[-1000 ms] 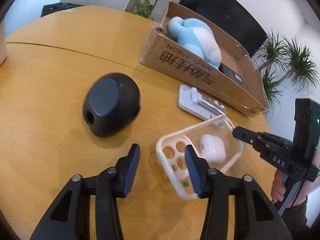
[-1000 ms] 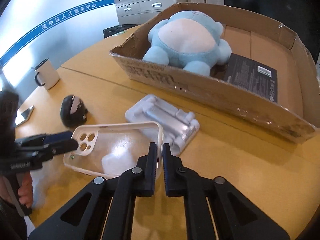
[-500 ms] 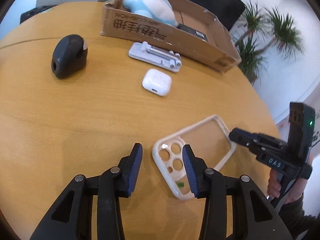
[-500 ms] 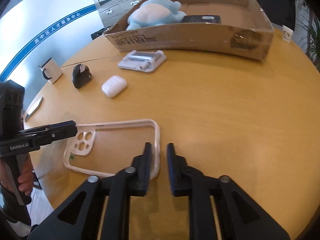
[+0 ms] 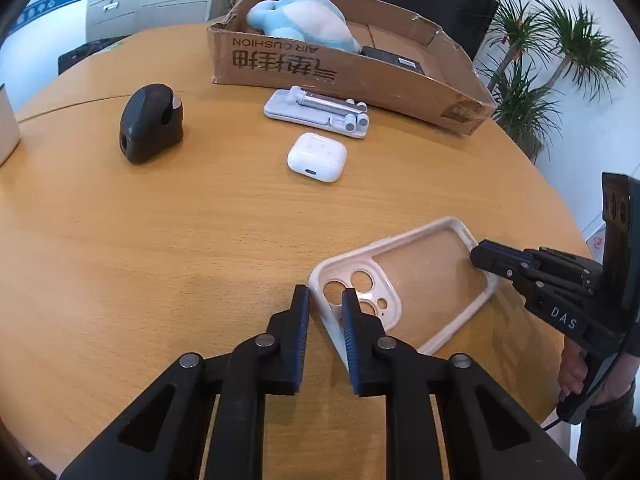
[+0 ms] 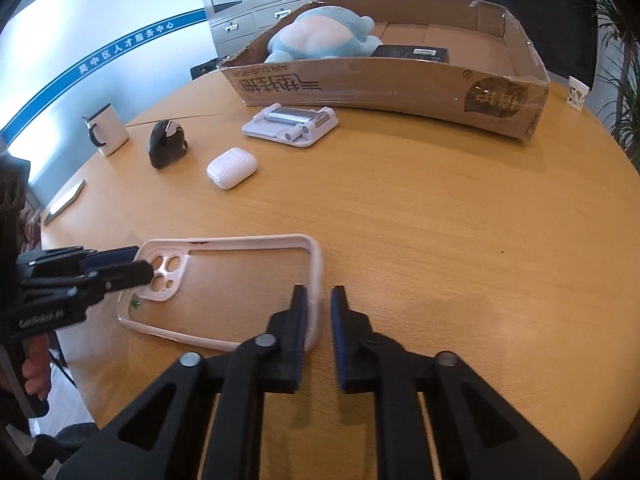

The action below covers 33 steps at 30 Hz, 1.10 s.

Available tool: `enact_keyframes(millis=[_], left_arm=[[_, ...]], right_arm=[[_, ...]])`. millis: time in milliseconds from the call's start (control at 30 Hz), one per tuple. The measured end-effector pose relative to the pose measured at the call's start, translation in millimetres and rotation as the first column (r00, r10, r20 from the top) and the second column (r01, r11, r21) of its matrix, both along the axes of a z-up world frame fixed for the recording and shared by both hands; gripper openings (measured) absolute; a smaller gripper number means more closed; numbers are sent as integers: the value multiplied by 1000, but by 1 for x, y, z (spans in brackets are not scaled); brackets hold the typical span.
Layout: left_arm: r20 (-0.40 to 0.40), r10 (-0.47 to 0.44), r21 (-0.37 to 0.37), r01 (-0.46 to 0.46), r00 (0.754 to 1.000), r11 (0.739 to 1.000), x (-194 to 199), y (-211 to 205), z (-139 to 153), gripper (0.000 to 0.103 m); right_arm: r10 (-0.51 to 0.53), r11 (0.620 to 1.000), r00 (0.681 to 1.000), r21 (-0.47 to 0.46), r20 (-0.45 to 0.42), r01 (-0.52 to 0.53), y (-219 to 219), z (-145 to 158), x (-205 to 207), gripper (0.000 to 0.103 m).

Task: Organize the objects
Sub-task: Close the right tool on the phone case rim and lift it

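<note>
Near the desk's (image 5: 160,240) front edge, left wrist view: left gripper (image 5: 325,300) closed on the phone case's (image 5: 436,276) camera-end rim; right gripper (image 5: 486,258) pinches the opposite end. Right wrist view: right gripper (image 6: 319,300) closed on the case's (image 6: 240,280) rim, case by the desk's left edge; earbud case (image 6: 231,167) and box (image 6: 400,84) beyond.

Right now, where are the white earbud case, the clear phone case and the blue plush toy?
earbud case (image 5: 317,157), left wrist view, its lid.
phone case (image 6: 230,240), right wrist view, far rim.
plush toy (image 6: 322,36), right wrist view, its belly.
</note>
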<state>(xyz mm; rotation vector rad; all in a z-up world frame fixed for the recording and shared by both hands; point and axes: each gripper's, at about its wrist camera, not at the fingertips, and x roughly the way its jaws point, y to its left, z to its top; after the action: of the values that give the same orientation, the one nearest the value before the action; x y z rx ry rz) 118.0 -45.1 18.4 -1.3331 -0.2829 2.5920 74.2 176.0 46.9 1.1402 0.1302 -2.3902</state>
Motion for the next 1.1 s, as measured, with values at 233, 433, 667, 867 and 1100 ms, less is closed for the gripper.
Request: enact_keyframes(millis=[233, 433, 667, 867, 1100], left_arm=[[-19, 2, -36, -2, 1000, 999, -10, 3, 0, 14], [-18, 2, -21, -3, 1000, 1000, -20, 3, 0, 12], [15, -4, -49, 5, 1000, 999, -37, 11, 4, 11], [19, -13, -87, 14, 1000, 996, -46, 21, 8, 11], [-11, -25, -117, 23, 1000, 993, -50, 27, 20, 11]], right_arm=[[-29, 998, 999, 53, -26, 30, -10, -1, 2, 7], [-59, 996, 998, 66, -32, 61, -12, 0, -2, 6], [-90, 994, 996, 53, -21, 91, -9, 0, -10, 4], [-110, 993, 993, 44, -29, 111, -4, 5, -14, 4], [-126, 991, 991, 31, -52, 127, 3, 14, -18, 4]])
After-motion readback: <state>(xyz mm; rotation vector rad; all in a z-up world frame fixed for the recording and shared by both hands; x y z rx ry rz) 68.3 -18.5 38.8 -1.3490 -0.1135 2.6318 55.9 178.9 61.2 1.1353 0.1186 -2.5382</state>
